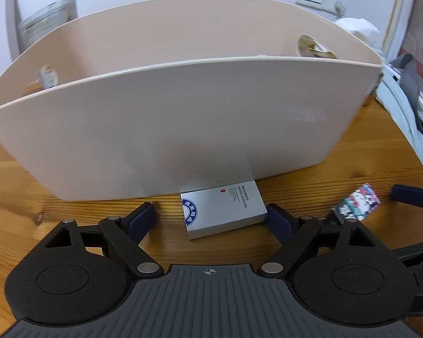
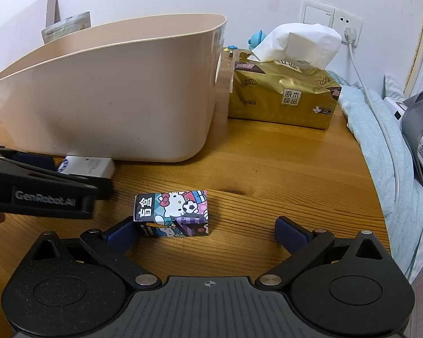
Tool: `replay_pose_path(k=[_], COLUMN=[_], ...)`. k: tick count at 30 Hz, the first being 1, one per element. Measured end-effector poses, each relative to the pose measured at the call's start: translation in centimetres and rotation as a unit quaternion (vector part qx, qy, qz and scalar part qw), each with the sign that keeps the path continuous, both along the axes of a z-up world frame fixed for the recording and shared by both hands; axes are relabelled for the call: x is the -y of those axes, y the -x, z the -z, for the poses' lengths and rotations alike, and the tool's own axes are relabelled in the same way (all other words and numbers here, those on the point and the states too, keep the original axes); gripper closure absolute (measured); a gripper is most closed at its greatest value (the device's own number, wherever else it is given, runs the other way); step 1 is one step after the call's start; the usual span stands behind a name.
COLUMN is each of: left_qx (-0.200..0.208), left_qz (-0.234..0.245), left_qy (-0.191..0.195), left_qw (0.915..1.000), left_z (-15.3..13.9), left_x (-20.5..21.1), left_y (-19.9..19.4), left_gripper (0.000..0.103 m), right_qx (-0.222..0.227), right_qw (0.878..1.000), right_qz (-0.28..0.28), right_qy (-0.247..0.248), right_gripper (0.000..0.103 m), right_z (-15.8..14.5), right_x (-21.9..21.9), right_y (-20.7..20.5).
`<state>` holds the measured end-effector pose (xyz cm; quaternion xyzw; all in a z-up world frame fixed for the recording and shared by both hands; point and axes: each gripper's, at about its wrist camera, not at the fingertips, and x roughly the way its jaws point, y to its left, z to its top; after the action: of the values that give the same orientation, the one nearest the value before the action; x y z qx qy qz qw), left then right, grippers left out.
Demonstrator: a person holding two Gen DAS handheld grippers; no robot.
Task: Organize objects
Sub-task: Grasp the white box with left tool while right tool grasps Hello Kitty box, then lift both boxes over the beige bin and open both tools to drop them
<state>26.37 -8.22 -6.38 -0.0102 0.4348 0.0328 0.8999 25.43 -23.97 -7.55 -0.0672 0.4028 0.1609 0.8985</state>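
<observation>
On the counter (image 2: 268, 169), the silver box (image 1: 222, 211) lies against the bin (image 1: 183, 118), between the left gripper (image 1: 211, 221)'s wide-open jaws, ungripped. The cartoon box (image 2: 172, 214) stands near the bin, between the right gripper (image 2: 208, 231)'s spread, empty jaws.

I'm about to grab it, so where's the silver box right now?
In the left wrist view the silver box lies on the wooden table against the beige bin, between the left gripper's open fingers.

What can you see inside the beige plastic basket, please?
Only bare inner walls of the beige plastic basket and its two handle holes show; the near wall hides the floor, so any contents cannot be seen.
</observation>
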Motion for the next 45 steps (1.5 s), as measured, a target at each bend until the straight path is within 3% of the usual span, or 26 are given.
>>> replay_pose_path(k=[5, 9, 13, 25, 35, 45], left_qx=[0.011, 0.024, 0.034, 0.03, 0.041, 0.078], left_qz=[-0.009, -0.018, -0.031, -0.039, -0.024, 0.003], left_qy=[0.0, 0.0, 0.008, 0.03, 0.02, 0.0], left_qw=[0.9999, 0.9996, 0.9989, 0.9983, 0.9987, 0.997], left_z=[0.1, -0.1, -0.2, -0.6, -1.3, -3.9], left_x=[-1.9, -2.9, -3.9, -5.6, -5.8, -5.4], left_y=[0.7, 1.4, 2.0, 2.5, 3.9, 5.8], left_gripper=[0.018, 0.033, 0.043, 0.043, 0.044, 0.044], right_qx=[0.006, 0.012, 0.02, 0.031, 0.029, 0.054], right_qw=[1.0, 1.0, 1.0, 0.999, 0.999, 0.998], right_qz=[0.005, 0.003, 0.001, -0.01, -0.014, -0.011], right_qy=[-0.003, -0.004, -0.007, -0.01, -0.018, -0.036], right_gripper=[0.0, 0.001, 0.012, 0.056, 0.056, 0.056], right_z=[0.2, 0.3, 0.1, -0.4, -0.9, -3.6], right_x=[-0.3, -1.0, -1.6, -3.0, -3.5, -3.1], right_y=[0.1, 0.2, 0.4, 1.1, 2.4, 4.5])
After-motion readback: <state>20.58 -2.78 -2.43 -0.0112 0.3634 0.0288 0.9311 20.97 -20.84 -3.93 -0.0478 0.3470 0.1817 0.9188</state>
